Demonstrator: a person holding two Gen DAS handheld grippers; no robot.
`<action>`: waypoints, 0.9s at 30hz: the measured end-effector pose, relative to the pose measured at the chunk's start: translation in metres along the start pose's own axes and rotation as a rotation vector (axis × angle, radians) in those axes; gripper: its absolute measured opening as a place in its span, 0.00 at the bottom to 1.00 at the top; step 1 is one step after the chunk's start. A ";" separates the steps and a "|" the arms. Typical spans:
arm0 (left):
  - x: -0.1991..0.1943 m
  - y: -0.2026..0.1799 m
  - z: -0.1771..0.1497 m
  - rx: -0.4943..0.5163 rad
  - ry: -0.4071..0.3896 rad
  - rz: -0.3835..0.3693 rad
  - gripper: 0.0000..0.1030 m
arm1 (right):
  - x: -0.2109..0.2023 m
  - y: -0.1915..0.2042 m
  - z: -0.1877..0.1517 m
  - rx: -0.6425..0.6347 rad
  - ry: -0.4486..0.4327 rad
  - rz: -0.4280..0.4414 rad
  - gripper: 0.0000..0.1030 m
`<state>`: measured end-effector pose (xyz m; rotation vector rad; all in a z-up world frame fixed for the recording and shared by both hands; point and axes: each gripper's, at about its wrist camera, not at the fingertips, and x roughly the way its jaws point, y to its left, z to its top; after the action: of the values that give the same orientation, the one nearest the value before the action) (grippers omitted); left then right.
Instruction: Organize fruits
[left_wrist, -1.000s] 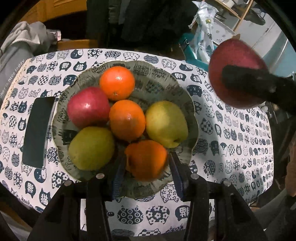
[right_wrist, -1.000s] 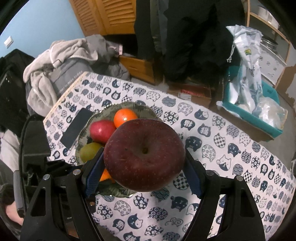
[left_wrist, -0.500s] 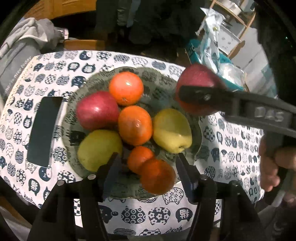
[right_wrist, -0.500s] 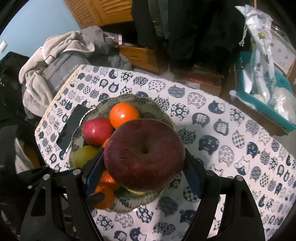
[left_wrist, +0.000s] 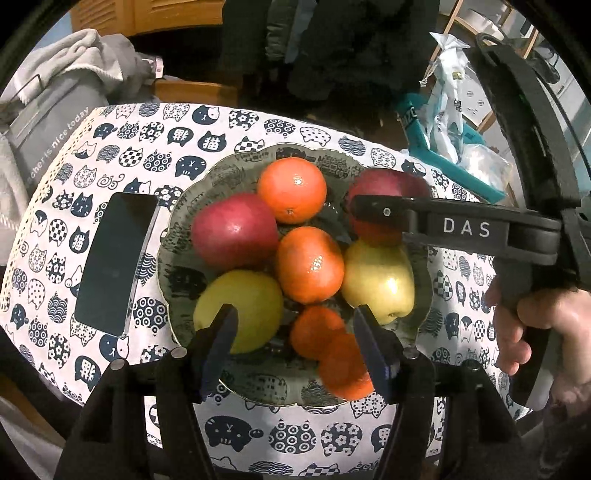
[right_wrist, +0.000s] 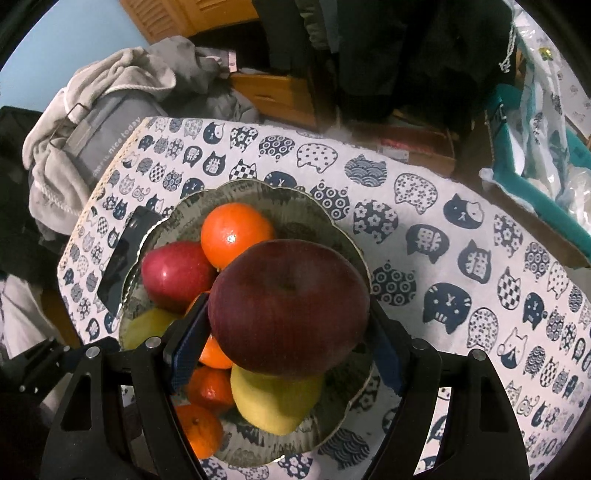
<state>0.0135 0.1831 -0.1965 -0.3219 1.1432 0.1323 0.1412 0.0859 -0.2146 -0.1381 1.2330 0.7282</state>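
Dark red apple (right_wrist: 291, 310) between right hand-held gripper (right_wrist: 286, 347) pads, above bowl (right_wrist: 295, 201)

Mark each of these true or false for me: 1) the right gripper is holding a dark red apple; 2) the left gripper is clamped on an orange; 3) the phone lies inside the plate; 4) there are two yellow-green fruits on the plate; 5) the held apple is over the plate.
1) True: the right gripper is shut on the dark red apple.
2) False: the left gripper has just been opening; its pads press on nothing, and the nearest orange lies loose between them.
3) False: the phone lies on the tablecloth beside the plate.
4) True: one near the left gripper, one below the apple.
5) True.
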 end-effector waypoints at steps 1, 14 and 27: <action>0.000 0.000 0.000 0.001 0.000 -0.001 0.65 | -0.001 0.000 0.000 0.005 -0.004 0.005 0.76; -0.026 -0.007 0.006 0.010 -0.050 0.002 0.70 | -0.050 0.012 -0.004 -0.036 -0.108 -0.049 0.76; -0.103 -0.041 0.011 0.128 -0.227 0.043 0.79 | -0.173 0.009 -0.024 0.005 -0.340 -0.136 0.80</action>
<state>-0.0083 0.1545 -0.0916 -0.1637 0.9293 0.1298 0.0927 0.0070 -0.0658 -0.0890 0.8921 0.6015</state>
